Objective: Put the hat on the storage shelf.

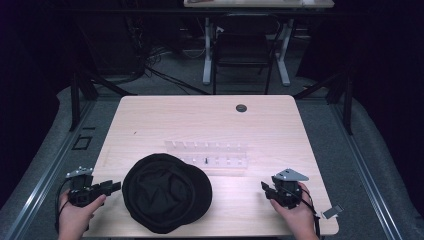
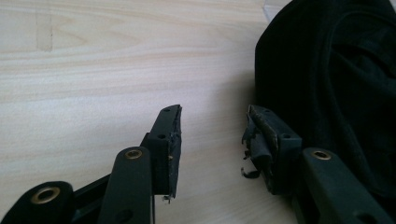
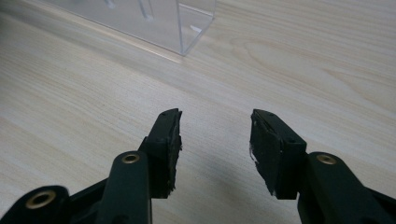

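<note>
Clear acrylic rack [image 1: 207, 156] holds small pegs; black hat [image 1: 166, 192] beside.

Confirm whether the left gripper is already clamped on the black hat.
No: the left gripper stands open beside the black hat, with bare table between its jaws.

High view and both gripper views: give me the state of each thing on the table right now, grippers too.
Black hat: lying crown down, opening up, near the table's front edge, ungripped.
Clear rack: flat on the table behind the hat, untouched.
Left hand-held gripper: open, empty, beside the hat.
Right hand-held gripper: open, empty, over bare table.
</note>
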Motion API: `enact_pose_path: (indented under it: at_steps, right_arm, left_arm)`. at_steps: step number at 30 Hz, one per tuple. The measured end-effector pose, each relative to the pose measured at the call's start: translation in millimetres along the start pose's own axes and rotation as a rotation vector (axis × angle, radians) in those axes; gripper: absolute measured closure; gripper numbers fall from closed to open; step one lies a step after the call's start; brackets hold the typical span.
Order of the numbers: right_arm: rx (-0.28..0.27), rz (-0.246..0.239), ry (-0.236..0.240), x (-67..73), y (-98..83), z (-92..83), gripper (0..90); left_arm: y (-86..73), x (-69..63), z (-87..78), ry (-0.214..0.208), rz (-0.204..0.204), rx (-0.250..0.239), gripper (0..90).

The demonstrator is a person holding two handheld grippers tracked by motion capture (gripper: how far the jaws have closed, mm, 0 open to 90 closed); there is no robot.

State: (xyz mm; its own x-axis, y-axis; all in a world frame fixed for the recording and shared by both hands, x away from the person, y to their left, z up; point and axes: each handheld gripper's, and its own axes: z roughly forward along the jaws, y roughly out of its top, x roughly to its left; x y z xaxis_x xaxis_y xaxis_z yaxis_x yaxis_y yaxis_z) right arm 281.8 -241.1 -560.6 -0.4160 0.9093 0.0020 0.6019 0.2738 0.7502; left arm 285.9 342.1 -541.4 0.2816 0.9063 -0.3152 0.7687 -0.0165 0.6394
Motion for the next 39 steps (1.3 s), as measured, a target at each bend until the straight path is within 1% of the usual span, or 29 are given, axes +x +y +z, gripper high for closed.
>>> enact_pose_path:
  at_steps: [3,5,6,7,8,10,14,18,19,20,21,22,23,26,29,30,31,33,35,39]
  right_arm:
    - [-0.008,0.013,0.001,-0.6,-0.9,0.3,51.7]
    - [-0.004,0.012,0.000,-1.3,-0.8,-0.5,51.5]
    - [-0.013,0.020,0.004,-1.1,-0.9,0.0,51.2]
    - [-0.011,0.019,0.005,-1.3,-0.9,-0.1,51.1]
    - [-0.009,0.018,0.006,-1.3,-1.0,0.0,51.0]
    - [-0.006,0.017,0.005,-1.1,-1.3,0.2,50.8]
    - [-0.004,0.018,0.009,-0.9,-1.4,0.5,50.5]
    - [-0.006,0.025,0.011,-1.1,-1.6,0.6,50.2]
    - [-0.003,0.026,0.007,-1.3,-1.6,0.4,50.1]
    - [-0.003,0.028,0.009,-1.5,-1.7,0.4,50.0]
    - [-0.004,0.030,0.010,-1.6,-1.7,0.7,50.0]
    - [-0.003,0.032,0.011,-1.7,-1.8,0.9,49.9]
    - [-0.002,0.033,0.011,-1.7,-1.9,1.0,49.8]
    - [0.000,0.033,0.010,-1.3,-1.8,0.7,49.8]
    - [-0.001,0.031,0.013,-1.3,-1.8,0.6,49.8]
    - [0.001,0.031,0.014,-1.1,-1.7,0.7,49.8]
    - [0.002,0.030,0.012,-1.0,-1.7,0.8,49.8]
    - [-0.001,0.033,0.014,-0.7,-1.7,1.0,49.8]
    - [0.000,0.027,0.012,-1.1,-1.8,0.8,49.8]
    - [0.003,0.031,0.014,-1.3,-1.7,0.8,49.8]
  left_arm:
    - [0.8,1.8,-3.8,-0.012,-0.020,0.014,55.5]
    - [3.3,1.5,-7.8,-0.018,-0.029,0.019,55.5]
    - [4.3,1.0,-9.3,-0.019,-0.029,0.023,55.4]
    - [6.0,-0.4,-11.5,-0.018,-0.030,0.026,55.4]
    - [7.4,-0.8,-13.5,-0.024,-0.027,0.040,55.4]
    - [9.9,-3.2,-16.9,-0.029,-0.030,0.047,55.1]
    - [14.8,-6.0,-21.0,-0.061,-0.049,0.073,55.0]
    - [18.0,-11.1,-22.7,-0.070,-0.051,0.072,54.7]
    - [18.9,-12.3,-23.4,-0.076,-0.046,0.073,54.7]
    - [19.5,-14.2,-23.5,-0.079,-0.051,0.070,54.7]
    - [21.0,-15.8,-24.2,-0.087,-0.046,0.084,54.7]
    - [21.3,-17.4,-24.0,-0.088,-0.048,0.083,54.7]
    - [22.8,-19.1,-24.5,-0.090,-0.040,0.098,54.7]
    - [23.4,-23.2,-21.9,-0.094,-0.031,0.100,54.8]
    - [22.9,-26.1,-18.1,-0.097,-0.038,0.108,55.1]
    - [22.8,-26.0,-17.2,-0.094,-0.031,0.117,56.2]
    - [22.0,-26.5,-15.2,-0.089,-0.033,0.121,56.7]
    - [21.1,-26.8,-13.2,-0.094,-0.039,0.127,56.8]
    - [20.3,-26.8,-11.1,-0.087,-0.042,0.126,57.5]
    - [20.4,-25.4,-9.0,-0.093,-0.052,0.131,58.3]
